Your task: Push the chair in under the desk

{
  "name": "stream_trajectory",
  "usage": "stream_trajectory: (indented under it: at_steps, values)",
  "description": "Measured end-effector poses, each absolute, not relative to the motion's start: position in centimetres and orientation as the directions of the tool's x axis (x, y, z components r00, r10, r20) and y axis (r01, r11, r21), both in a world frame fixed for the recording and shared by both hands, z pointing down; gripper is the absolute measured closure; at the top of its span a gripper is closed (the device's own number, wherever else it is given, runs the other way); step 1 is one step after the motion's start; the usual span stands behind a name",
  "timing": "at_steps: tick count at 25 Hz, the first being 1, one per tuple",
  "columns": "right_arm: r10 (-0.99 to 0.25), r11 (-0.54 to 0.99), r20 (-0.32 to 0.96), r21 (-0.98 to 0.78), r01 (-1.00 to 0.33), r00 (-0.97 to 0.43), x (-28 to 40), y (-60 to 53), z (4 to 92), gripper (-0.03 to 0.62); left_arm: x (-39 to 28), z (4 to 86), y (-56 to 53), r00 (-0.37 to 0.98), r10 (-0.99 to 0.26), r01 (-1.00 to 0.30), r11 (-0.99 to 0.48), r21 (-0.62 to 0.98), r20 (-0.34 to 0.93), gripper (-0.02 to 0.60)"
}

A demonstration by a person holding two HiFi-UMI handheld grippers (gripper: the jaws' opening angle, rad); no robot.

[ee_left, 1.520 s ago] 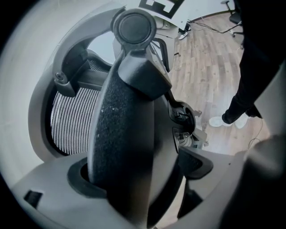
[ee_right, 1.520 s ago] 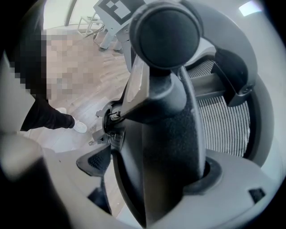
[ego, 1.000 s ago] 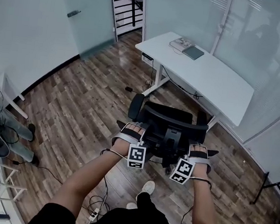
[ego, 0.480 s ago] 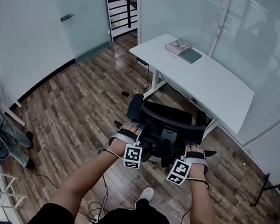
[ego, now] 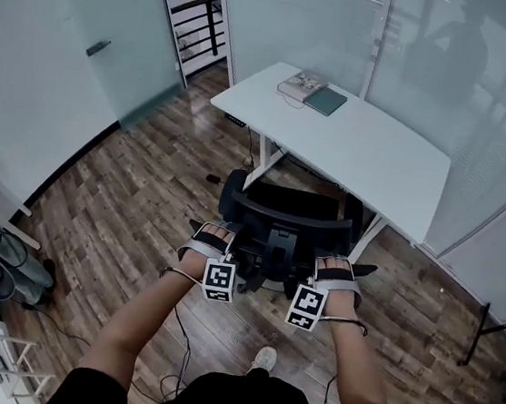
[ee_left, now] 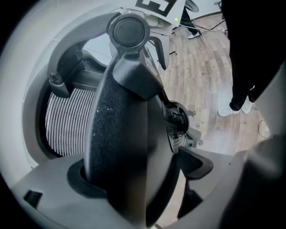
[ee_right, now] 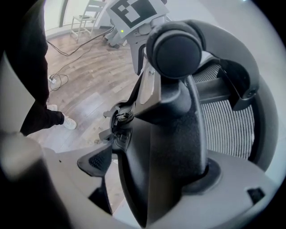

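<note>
**Both tongs on the chair back, chair at the table's edge**

The person stands behind the chair with both arms stretched forward and down, a pair of tongs in each hand. The left tongs sit at the left side of the chair's back. The right tongs sit at the right side, about level with the left pair. Each pair is clamped on a black upright part of the back. Seen along the jaws, that black part fills the space between them, and the jaws stand wide around it. Just beside it, the ribbed mesh of the back shows.

The chair faces the white table at its near long edge, between the table's two legs. The chair's front is at that edge or just beneath it; from here I cannot tell how far under it goes. The back and an armrest stand out over the wood floor.

Two books lie side by side and touching at the table's far left corner, one pale and one dark green. A glass wall with blinds runs behind the table.

Close behind the chair is the person's white shoe. A cable lies coiled on the floor boards nearby.
</note>
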State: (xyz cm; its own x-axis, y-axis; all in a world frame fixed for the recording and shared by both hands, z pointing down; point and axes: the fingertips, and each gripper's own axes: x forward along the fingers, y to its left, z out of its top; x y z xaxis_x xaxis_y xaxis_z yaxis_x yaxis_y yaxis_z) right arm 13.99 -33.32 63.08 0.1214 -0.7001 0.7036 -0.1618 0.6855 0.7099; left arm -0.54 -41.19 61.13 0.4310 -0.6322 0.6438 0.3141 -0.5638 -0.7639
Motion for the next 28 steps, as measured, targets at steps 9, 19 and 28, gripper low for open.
stream_trajectory:
  at_steps: [9,19,28]
  values:
    - [-0.700,0.679,0.699,0.714,-0.171,0.143,14.8,-36.0,62.8,0.124,0.6,60.8,-44.6,0.456,-0.646,0.295,-0.539,-0.789,0.612,0.080]
    - [-0.694,0.664,0.695,0.719,-0.205,0.187,13.7,-37.1,62.8,0.134,0.3,60.8,-46.6,0.527,-0.620,0.339,-0.474,-0.813,0.581,0.080]
    - [-0.700,0.612,0.661,0.750,-0.249,0.272,12.2,-39.3,62.4,0.138,-0.3,60.4,-50.0,0.598,-0.597,0.349,-0.407,-0.844,0.535,0.080]
